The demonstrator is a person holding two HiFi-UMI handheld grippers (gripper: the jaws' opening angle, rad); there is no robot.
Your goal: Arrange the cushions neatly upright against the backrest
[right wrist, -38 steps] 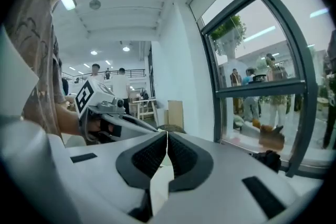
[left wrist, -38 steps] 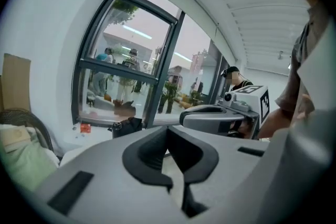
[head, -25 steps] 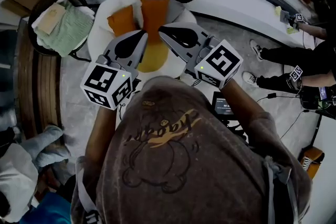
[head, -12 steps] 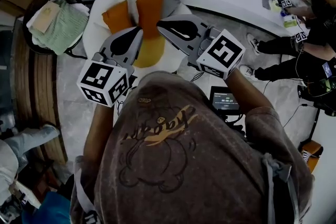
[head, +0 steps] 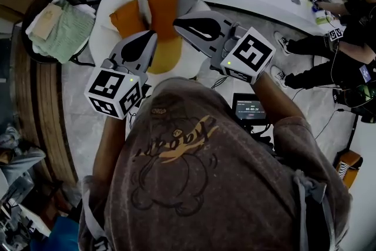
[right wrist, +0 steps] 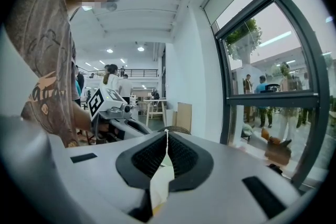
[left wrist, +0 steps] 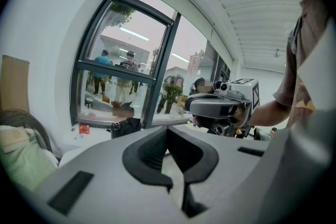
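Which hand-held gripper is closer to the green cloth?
Left. The left hand-held gripper sits right of the green cloth; the right hand-held gripper is even farther right.

Holds a gripper in each hand out in front of the chest, tips angled toward each other without touching (right one a little further forward). Left gripper (head: 151,38) with jaws pressed together, nothing between; right gripper (head: 178,24) likewise closed and empty. Bare left forearm (head: 111,144) and right forearm (head: 276,109) reaching forward.
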